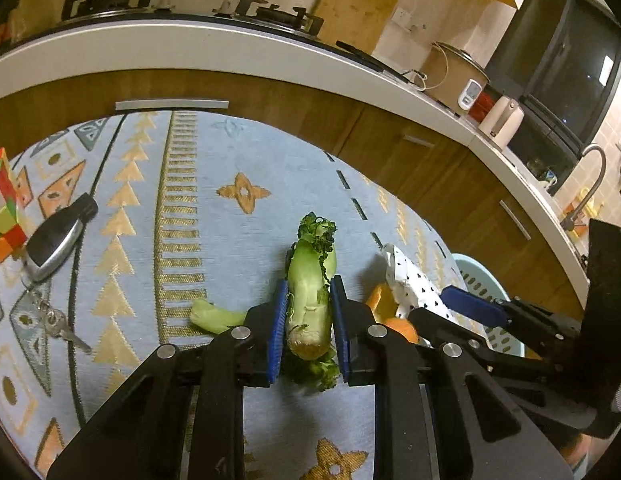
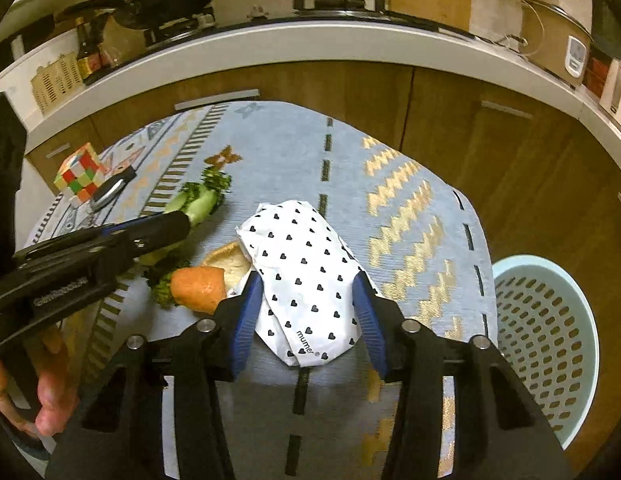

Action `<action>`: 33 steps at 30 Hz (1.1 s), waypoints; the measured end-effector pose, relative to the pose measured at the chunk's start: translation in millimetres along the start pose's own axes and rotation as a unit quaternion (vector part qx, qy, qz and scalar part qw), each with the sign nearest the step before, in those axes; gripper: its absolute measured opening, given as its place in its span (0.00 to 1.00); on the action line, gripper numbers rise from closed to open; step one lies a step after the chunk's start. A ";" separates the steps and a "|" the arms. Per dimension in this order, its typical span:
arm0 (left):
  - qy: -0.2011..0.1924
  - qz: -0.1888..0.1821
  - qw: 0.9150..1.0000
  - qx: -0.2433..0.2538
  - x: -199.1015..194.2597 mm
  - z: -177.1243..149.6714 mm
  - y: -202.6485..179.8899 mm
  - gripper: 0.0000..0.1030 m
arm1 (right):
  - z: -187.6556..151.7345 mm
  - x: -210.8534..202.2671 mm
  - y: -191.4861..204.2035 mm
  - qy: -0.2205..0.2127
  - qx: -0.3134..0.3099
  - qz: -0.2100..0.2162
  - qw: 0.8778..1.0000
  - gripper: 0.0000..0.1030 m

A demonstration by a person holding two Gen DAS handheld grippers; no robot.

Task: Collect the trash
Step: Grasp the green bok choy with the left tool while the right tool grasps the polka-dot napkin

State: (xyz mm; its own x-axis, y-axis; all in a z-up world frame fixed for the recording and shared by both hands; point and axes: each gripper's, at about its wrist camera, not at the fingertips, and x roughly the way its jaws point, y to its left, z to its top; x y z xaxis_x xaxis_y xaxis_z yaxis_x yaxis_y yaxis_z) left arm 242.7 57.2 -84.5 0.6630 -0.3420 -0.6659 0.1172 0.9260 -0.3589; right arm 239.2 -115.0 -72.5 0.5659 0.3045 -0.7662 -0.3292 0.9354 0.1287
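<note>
My left gripper (image 1: pixel 308 294) is shut on a green bok choy stalk (image 1: pixel 310 292), its blue pads pressing both sides, on the patterned tablecloth (image 1: pixel 214 208). The stalk also shows in the right wrist view (image 2: pixel 198 204). My right gripper (image 2: pixel 308 288) is open, its pads on either side of a white tissue pack with black hearts (image 2: pixel 306 276), not squeezing it. Orange peel (image 2: pixel 200 288) and a pale peel piece (image 2: pixel 230 264) lie just left of the pack. A small green stem piece (image 1: pixel 214 318) lies left of my left gripper.
A pale blue perforated basket (image 2: pixel 546 344) stands on the floor off the table's right edge. A Rubik's cube (image 2: pixel 80 176), a car key (image 1: pixel 54 244) and metal keys (image 1: pixel 58 326) lie at the left. Kitchen counter and wooden cabinets (image 1: pixel 390 136) run behind the table.
</note>
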 end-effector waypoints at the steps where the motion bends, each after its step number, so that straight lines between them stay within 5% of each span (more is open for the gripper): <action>1: -0.003 -0.002 1.000 -0.001 -1.3 0.3 0.3 0.19 | 0.2 1.1 -1.3 0.001 0.004 0.000 1.000 0.38; 9: -0.017 -0.011 1.000 -0.001 -8.6 -0.1 0.8 0.19 | 4.4 -4.8 -4.8 -0.019 0.031 0.014 0.999 0.17; 17: -0.040 -0.016 0.999 0.009 -22.0 0.6 -6.9 0.19 | 10.6 -40.0 -11.1 -0.067 0.050 0.025 0.996 0.16; 33: -0.066 -0.085 0.990 0.090 -54.3 16.8 -106.2 0.19 | -5.2 -144.6 -71.3 -0.161 0.077 -0.093 0.980 0.16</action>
State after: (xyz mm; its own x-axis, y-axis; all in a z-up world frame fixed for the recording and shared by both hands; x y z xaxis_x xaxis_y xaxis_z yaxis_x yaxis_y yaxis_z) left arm 206.6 -19.9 0.8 0.7123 -0.4818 -0.5104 0.3569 0.8748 -0.3277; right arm 176.9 -226.7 25.9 0.8224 0.1431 -0.5506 -0.0938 0.9887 0.1169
